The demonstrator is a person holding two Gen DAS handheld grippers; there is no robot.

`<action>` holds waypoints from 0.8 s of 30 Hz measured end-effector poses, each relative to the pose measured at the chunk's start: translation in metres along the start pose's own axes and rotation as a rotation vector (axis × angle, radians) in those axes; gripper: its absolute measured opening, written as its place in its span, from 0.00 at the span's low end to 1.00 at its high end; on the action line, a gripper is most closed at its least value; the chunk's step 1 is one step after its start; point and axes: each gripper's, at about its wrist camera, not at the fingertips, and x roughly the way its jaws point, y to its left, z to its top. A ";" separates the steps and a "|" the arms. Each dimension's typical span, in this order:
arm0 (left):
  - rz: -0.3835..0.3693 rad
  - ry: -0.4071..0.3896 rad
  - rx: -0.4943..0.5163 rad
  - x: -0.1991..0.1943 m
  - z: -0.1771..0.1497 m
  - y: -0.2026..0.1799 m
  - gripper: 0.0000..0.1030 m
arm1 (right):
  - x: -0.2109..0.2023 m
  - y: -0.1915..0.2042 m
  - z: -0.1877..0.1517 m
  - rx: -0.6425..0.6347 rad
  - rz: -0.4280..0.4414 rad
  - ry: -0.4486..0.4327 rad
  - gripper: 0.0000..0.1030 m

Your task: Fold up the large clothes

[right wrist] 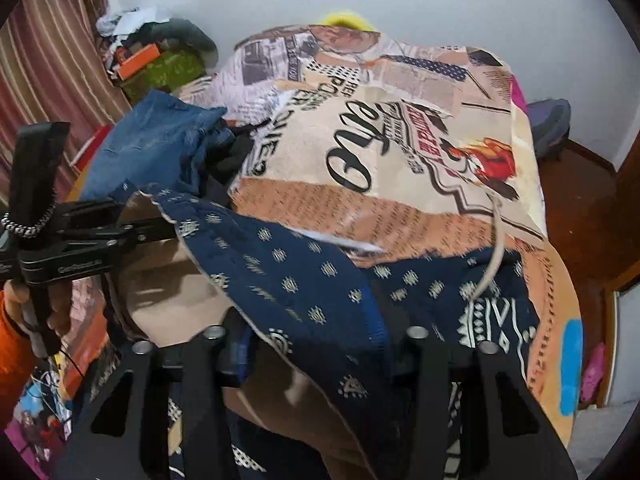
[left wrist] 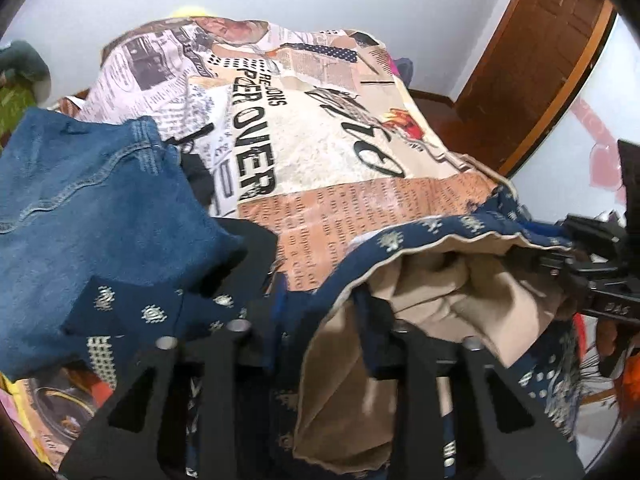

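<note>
A navy garment [left wrist: 420,236] with small cream motifs and a tan lining [left wrist: 448,280] hangs between my two grippers above the bed; it also shows in the right wrist view [right wrist: 304,276]. My left gripper [left wrist: 316,336] is shut on one part of its edge, the cloth draped over the fingers. My right gripper [right wrist: 316,344] is shut on another part of the same edge. Each gripper shows in the other's view, the right [left wrist: 576,256] and the left [right wrist: 132,232], both clamped on the hem.
The bed carries a newspaper-print cover [left wrist: 320,140]. Folded blue denim [left wrist: 92,192] lies at the left on it, with dark cloth beside it. A wooden door [left wrist: 532,60] stands at the right. Cluttered items and a striped curtain [right wrist: 48,80] are at the left.
</note>
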 end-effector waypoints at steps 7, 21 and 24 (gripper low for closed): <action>-0.081 -0.044 -0.021 -0.026 -0.005 -0.009 0.05 | -0.019 0.006 0.000 0.018 0.062 -0.023 0.08; -0.163 -0.068 0.098 -0.103 -0.067 -0.055 0.05 | -0.091 0.037 -0.060 -0.048 0.071 -0.093 0.07; -0.163 -0.045 0.092 -0.101 -0.085 -0.055 0.05 | -0.092 0.038 -0.075 -0.033 0.066 -0.081 0.07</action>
